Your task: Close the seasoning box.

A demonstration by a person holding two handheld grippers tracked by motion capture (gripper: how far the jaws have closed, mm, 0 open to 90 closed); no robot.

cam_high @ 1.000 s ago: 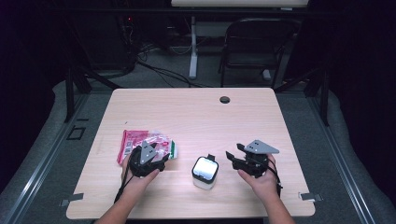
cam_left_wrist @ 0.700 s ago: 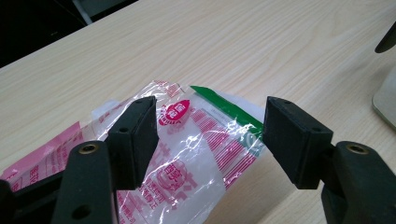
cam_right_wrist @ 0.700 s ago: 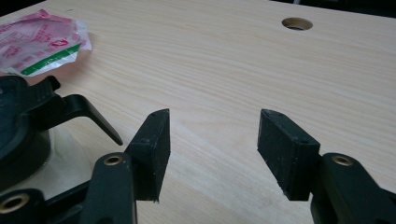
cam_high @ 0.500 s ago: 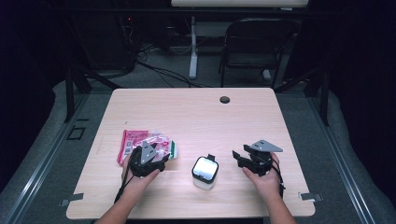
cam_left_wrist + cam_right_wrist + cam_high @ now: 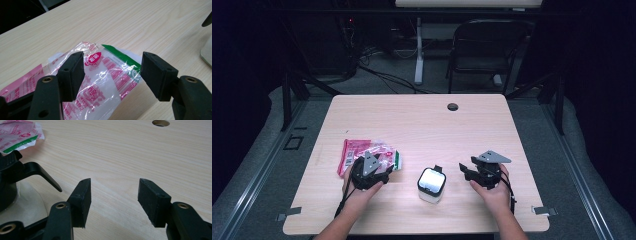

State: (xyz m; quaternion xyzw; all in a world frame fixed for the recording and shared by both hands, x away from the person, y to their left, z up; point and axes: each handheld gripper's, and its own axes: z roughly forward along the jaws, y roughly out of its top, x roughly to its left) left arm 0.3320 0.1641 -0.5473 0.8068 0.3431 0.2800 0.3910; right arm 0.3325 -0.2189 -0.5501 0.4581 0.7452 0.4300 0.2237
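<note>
High view: the right gripper (image 5: pixel 466 171) has drawn back toward the person and settled lower at the right of the table since a second ago, while the left gripper (image 5: pixel 379 170) has stayed at the crinkled pink-and-clear plastic packet with a green edge (image 5: pixel 357 152). That suggests the left side leads the pick-up and the right waits. Between the two stands a small white square container with a black clip lid (image 5: pixel 431 184), touched by neither.

Left gripper view: the jaws stand wide apart, straddling the packet (image 5: pixel 107 75), which lies flat on the pale wooden table (image 5: pixel 150 22) directly between and just beyond the pads, not yet pinched.

Right gripper view: the jaws gape wide over bare wood (image 5: pixel 150 152), holding nothing; the container's black clip (image 5: pixel 37 171) sits just left, the packet (image 5: pixel 17 135) well apart at the far left.
</note>
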